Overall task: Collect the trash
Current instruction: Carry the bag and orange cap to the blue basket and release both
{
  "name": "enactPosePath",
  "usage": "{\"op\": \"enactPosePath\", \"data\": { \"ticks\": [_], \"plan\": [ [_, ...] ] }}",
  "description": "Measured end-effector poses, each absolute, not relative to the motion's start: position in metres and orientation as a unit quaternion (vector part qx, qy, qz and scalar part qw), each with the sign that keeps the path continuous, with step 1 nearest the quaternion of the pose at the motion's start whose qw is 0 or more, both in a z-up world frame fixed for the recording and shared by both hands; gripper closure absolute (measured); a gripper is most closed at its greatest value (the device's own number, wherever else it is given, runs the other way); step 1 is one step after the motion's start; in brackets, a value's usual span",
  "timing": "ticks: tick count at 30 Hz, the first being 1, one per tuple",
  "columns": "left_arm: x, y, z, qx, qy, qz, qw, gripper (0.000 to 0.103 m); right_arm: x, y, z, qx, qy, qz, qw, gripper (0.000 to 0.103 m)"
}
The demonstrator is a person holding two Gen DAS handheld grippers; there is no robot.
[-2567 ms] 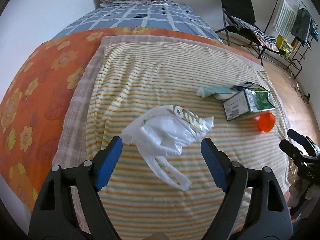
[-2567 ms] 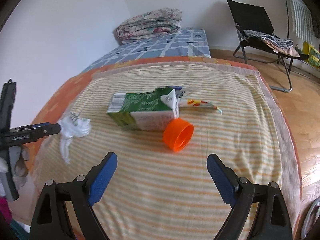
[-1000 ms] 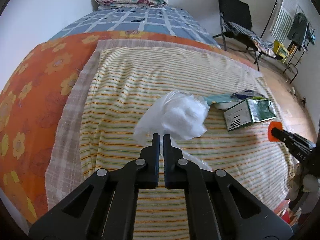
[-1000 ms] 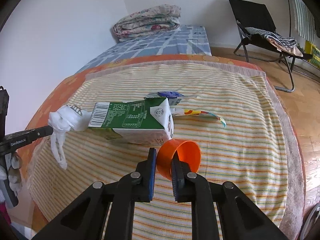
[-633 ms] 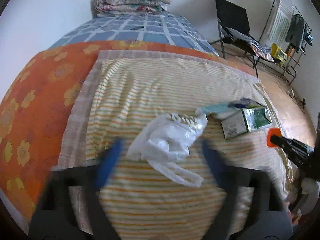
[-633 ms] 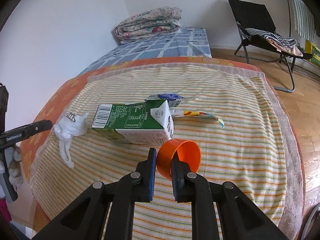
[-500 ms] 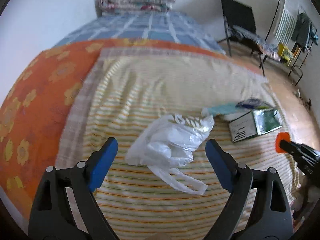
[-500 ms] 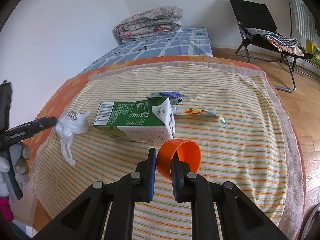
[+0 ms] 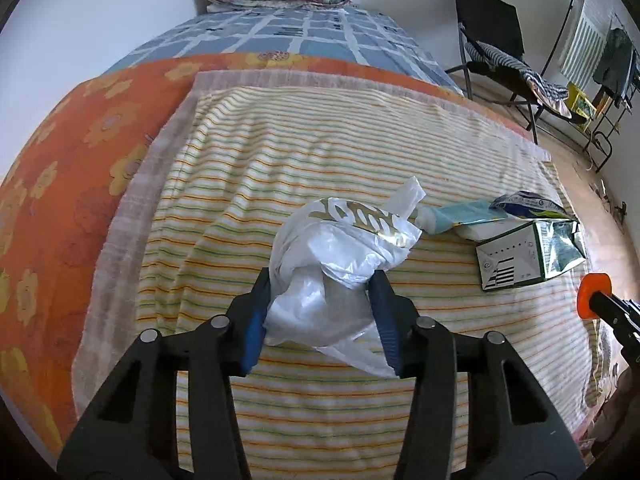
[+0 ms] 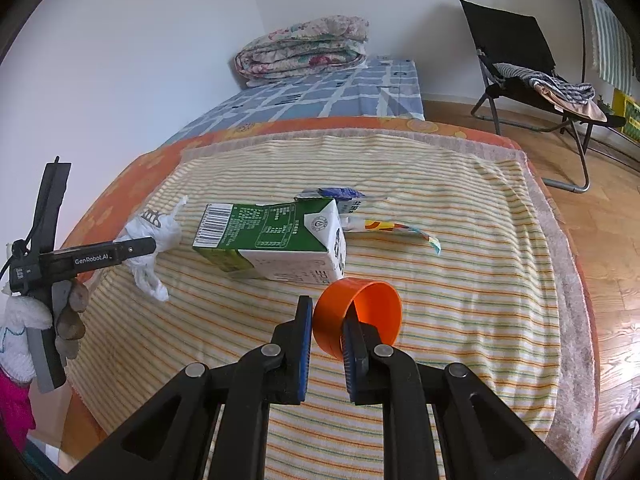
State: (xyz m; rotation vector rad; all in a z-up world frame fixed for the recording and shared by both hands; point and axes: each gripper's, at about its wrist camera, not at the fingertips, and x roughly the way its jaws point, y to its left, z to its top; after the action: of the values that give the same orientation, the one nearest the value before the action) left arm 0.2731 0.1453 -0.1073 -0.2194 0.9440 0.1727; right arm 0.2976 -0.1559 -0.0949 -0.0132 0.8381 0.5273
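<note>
Now L tool (image 9: 322,312) squeezing plastic bag (image 9: 344,256); R tool (image 10: 326,334) clamps orange cap (image 10: 358,312).

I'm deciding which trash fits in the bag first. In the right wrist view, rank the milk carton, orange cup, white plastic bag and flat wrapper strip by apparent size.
1. Milk carton, clearly largest.
2. Orange cup, though it sits nearest the camera, pinched in the right hand-held gripper, so its rank is unsure.
3. White plastic bag and wrapper strip look alike; the bag is bunched and partly hidden.
</note>
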Motion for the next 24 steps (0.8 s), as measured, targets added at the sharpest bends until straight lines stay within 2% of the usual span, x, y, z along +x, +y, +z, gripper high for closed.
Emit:
{"op": "enactPosePath", "data": {
  "ticks": [17, 24],
  "plan": [
    [0.175, 0.119, -0.031, -0.087, 0.398, 0.013, 0.913, 0.056, 0.211, -0.159, -0.043, -0.042, 0.354, 0.305, 0.883, 0.091],
    [0.124, 0.090, -0.022, -0.063, 0.397, -0.014, 0.916, 0.056, 0.157, -0.169, -0.032, -0.027, 0.355, 0.335, 0.873, 0.091]
  ]
}}
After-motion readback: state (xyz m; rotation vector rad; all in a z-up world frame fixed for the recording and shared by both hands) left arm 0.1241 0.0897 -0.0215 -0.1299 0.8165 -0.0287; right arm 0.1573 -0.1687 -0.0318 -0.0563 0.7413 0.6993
